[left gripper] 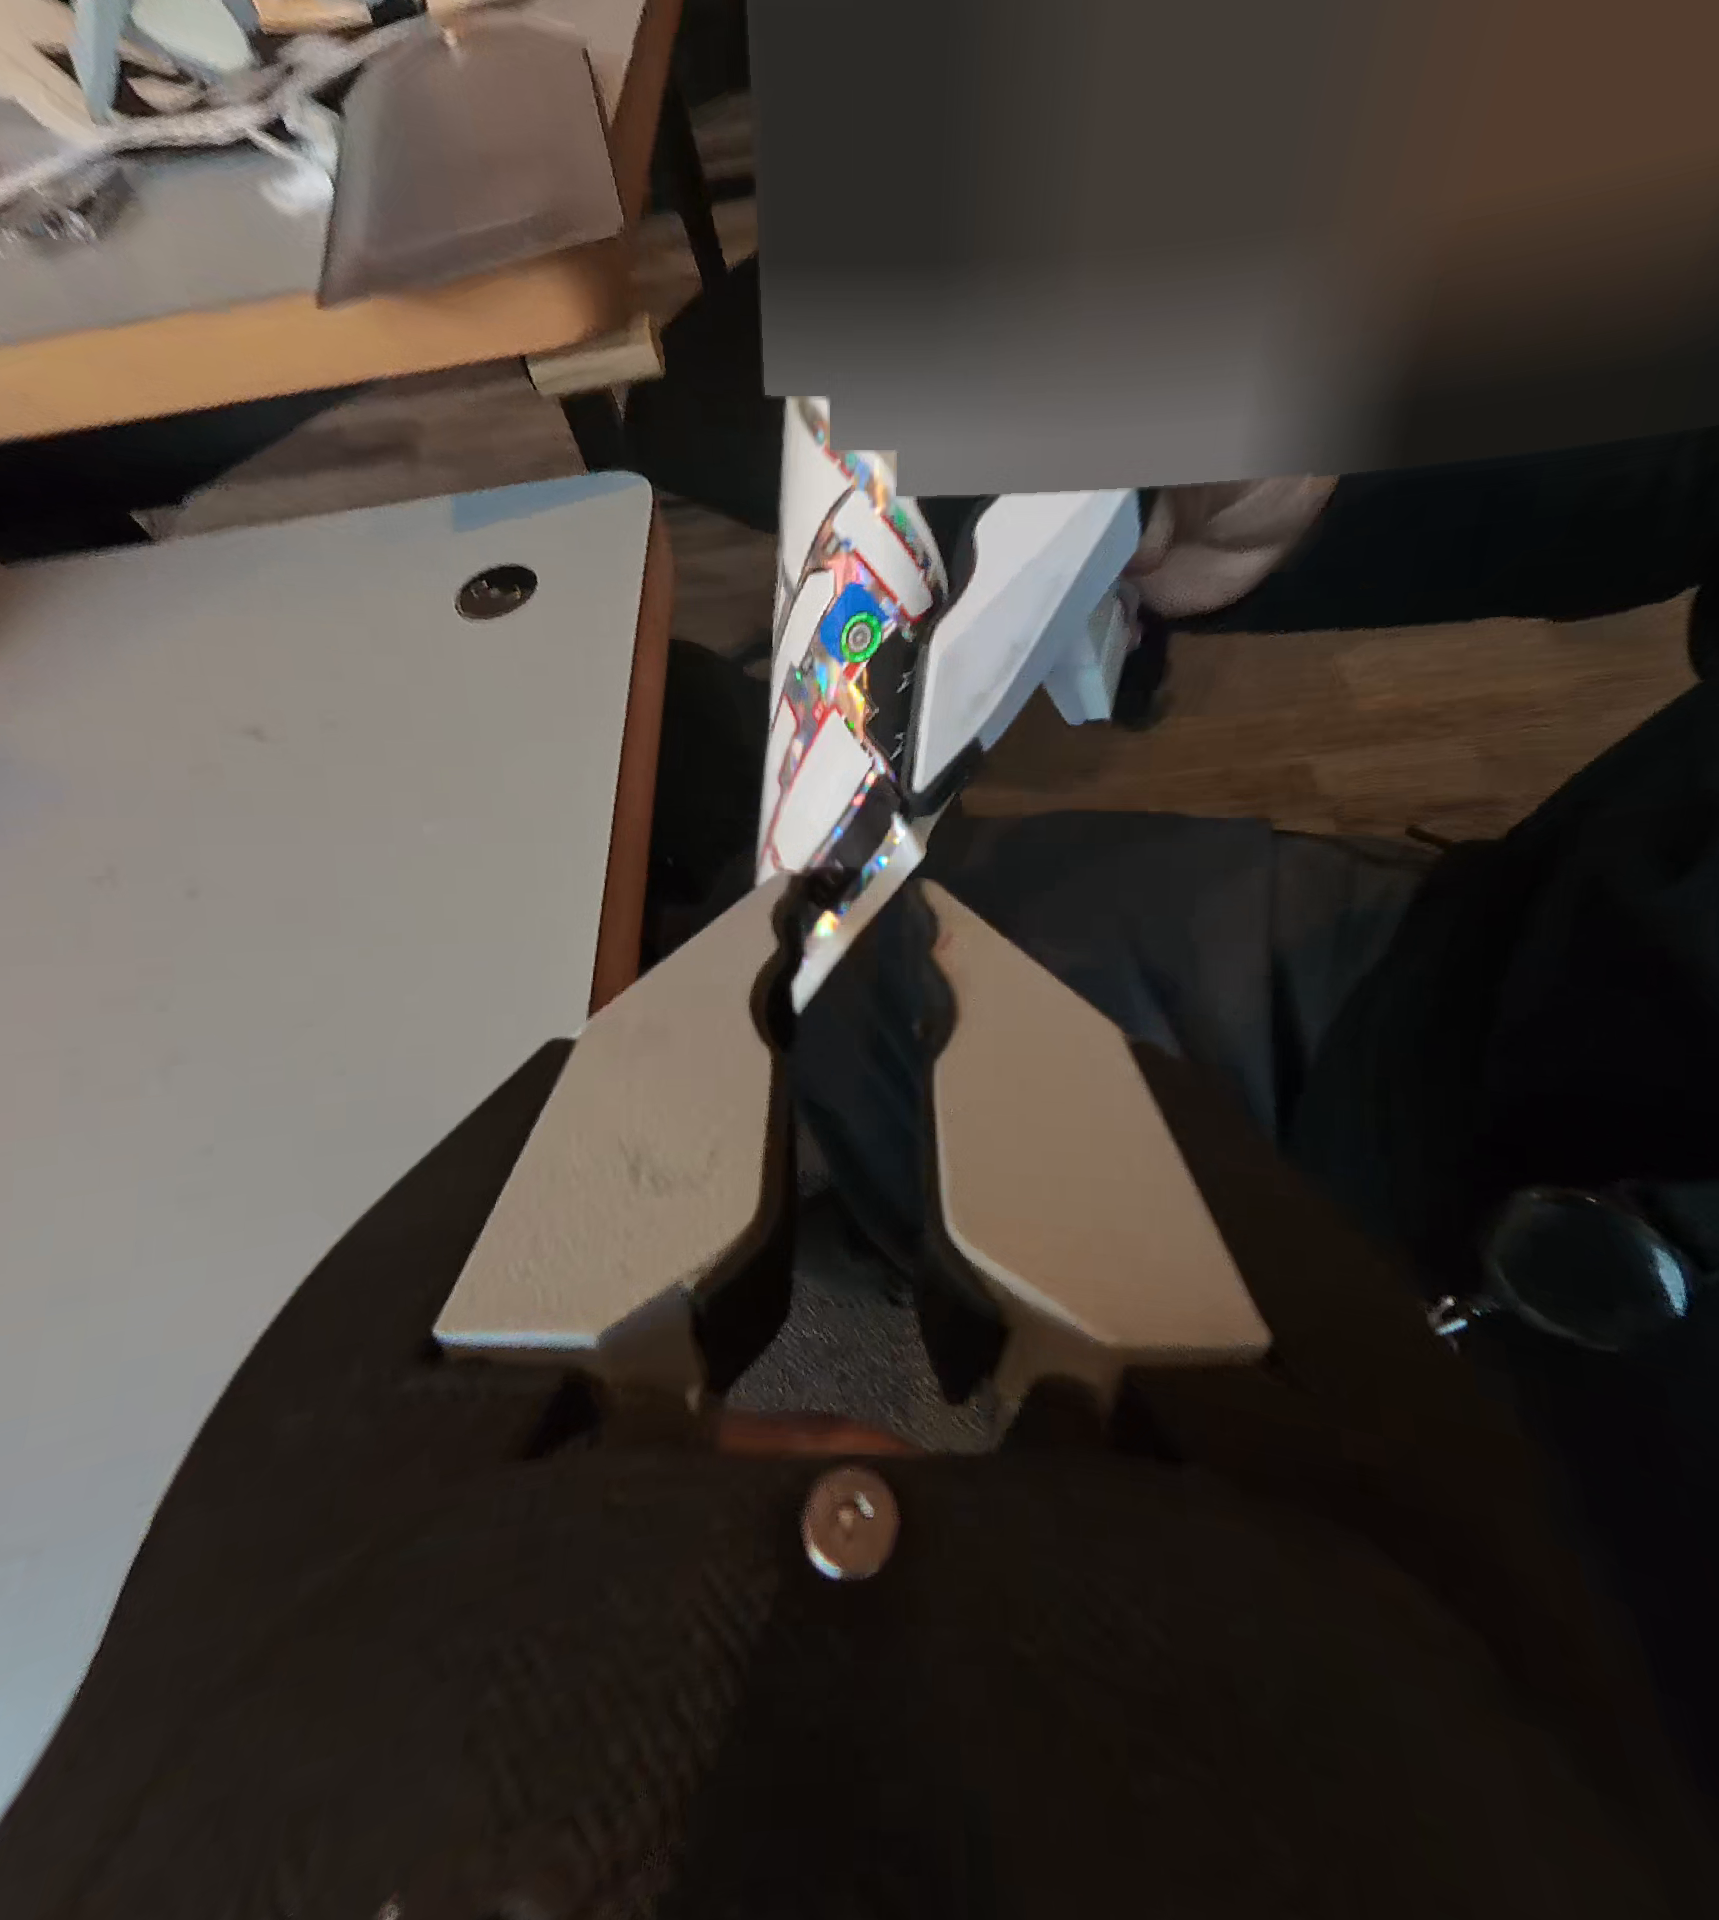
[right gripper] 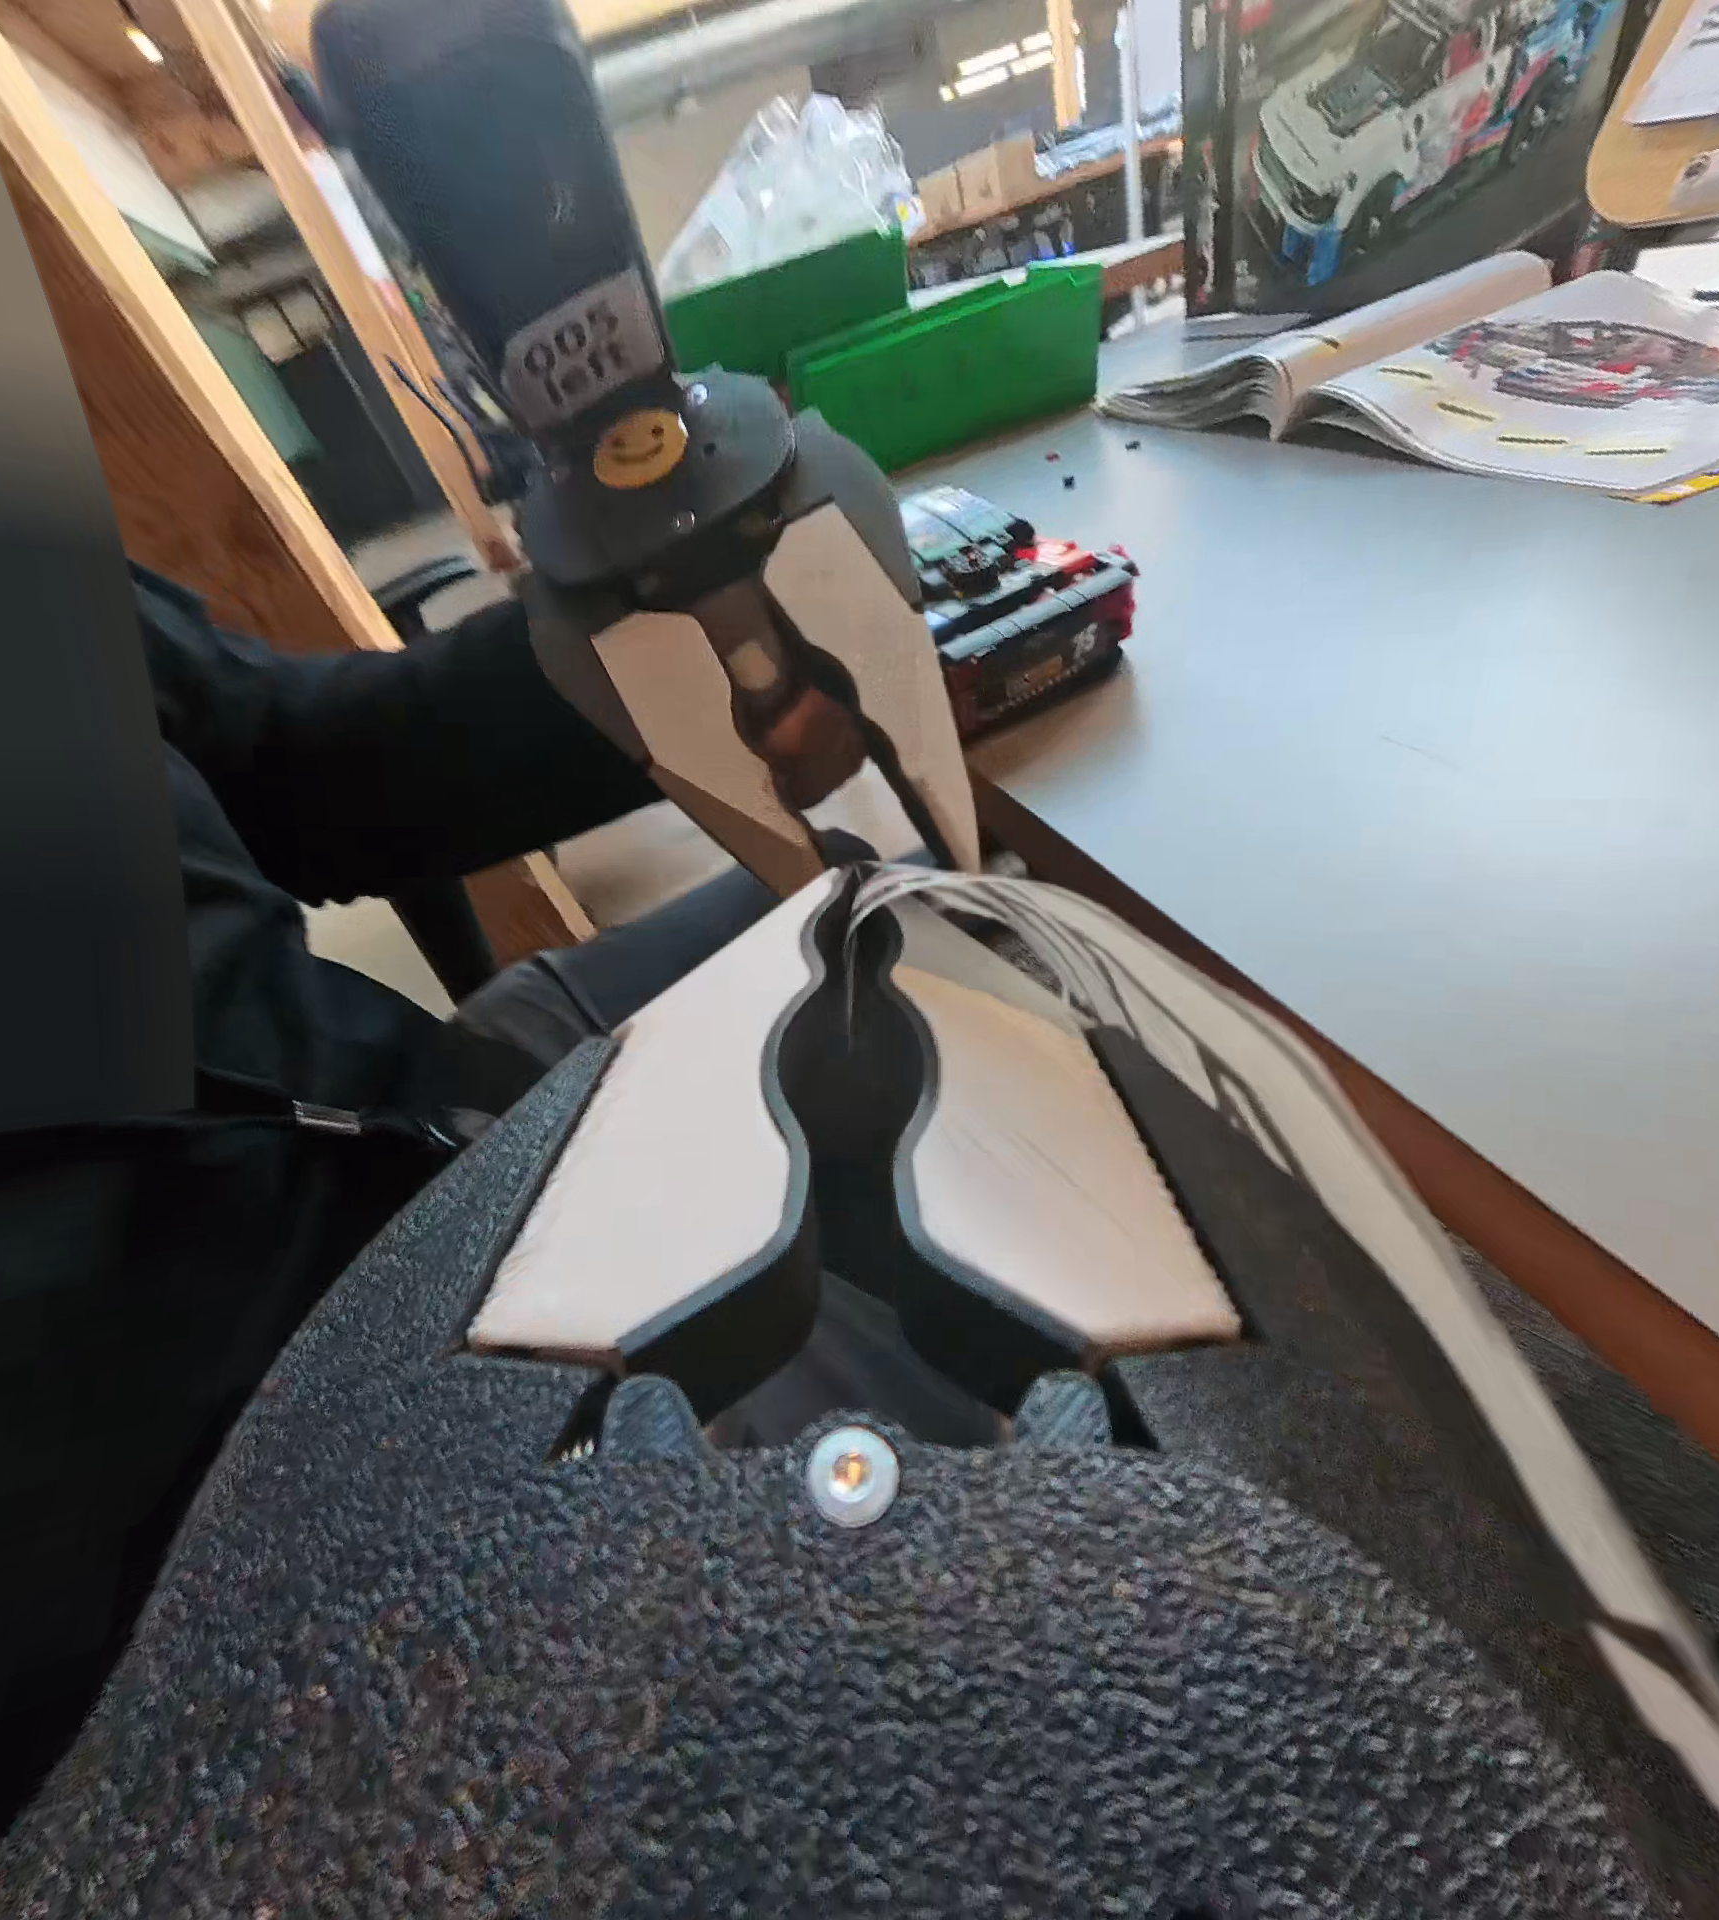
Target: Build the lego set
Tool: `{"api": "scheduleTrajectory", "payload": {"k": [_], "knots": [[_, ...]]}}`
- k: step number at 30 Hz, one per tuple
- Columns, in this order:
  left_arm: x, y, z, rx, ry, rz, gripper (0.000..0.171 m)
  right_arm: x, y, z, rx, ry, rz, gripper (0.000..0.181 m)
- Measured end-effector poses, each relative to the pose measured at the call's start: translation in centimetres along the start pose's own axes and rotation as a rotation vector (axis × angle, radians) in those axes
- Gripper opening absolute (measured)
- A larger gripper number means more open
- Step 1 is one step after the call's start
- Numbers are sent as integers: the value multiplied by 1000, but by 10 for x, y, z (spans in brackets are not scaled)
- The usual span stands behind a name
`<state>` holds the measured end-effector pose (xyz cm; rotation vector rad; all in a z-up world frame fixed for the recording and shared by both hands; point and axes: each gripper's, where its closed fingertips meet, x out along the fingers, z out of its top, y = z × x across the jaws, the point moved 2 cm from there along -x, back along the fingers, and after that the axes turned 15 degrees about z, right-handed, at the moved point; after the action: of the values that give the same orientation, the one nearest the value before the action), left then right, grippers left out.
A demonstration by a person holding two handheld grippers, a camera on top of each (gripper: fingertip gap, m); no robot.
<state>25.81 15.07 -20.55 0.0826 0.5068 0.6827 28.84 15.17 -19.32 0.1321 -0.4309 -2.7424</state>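
A white sticker sheet (left gripper: 813, 769) with shiny holographic stickers hangs in the air beside the table edge. My right gripper (right gripper: 860, 904) is shut on one end of the sheet, which curves away to the right in the right wrist view (right gripper: 1239, 1039). It also shows in the left wrist view (left gripper: 922, 800), pinching the sheet. My left gripper (left gripper: 853, 891) is slightly open, with the sheet's lower corner between its fingers, against the left one. It shows from the front in the right wrist view (right gripper: 891, 862). A partly built red and black lego car (right gripper: 1031, 613) stands on the grey table (right gripper: 1457, 779).
An open instruction booklet (right gripper: 1457, 384), the set's box (right gripper: 1395, 135) and green bins (right gripper: 948, 353) stand at the back of the table. Tiny black pieces (right gripper: 1063, 468) lie near the car. A person's dark clothes and hand (left gripper: 1219, 551) are close behind the sheet. Both grippers' tips are close together, under 4 cm apart.
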Motion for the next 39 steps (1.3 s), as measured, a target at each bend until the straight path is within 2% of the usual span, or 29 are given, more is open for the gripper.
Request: {"api": "scheduleTrajectory", "payload": {"k": [3, 7, 10, 18, 22, 24, 26, 29, 34, 36, 38, 39], "knots": [[-1, -6, 6, 10, -63, -4, 0, 2, 2, 7, 49, -137, 95, 0], [-4, -7, 16, -2, -138, 40, 0, 3, 4, 14, 89, -255, 179, 0], [-2, -10, 13, -56, -156, 60, 0, 3, -3, 9, 136, -225, 166, 0], [2, -15, -2, -15, -121, 98, 0, 8, -5, -5, -79, 14, -32, 0], [1, -23, -3, -162, -136, -11, 0, 6, -2, -11, -12, -1, 46, 0], [1, -23, -4, -239, -163, -53, 0, 6, 0, -13, 77, -60, 123, 0], [1, -19, -2, -251, -187, 1, 0, 5, -1, -11, 207, -159, 209, 0], [3, -16, 4, -199, -224, 98, 0, 0, -2, -6, 411, -305, 357, 0], [6, -15, 1, -168, -227, 166, 0, 0, -9, -10, 542, -360, 395, 0], [11, -14, -8, -32, -170, 241, 0, 2, -14, -17, 535, -305, 328, 0], [19, -13, -25, 246, -73, 359, 0, 4, -21, -29, 437, -157, 175, 0], [21, -14, -28, 288, -55, 378, 0, 5, -20, -30, 380, -100, 128, 0]]}}
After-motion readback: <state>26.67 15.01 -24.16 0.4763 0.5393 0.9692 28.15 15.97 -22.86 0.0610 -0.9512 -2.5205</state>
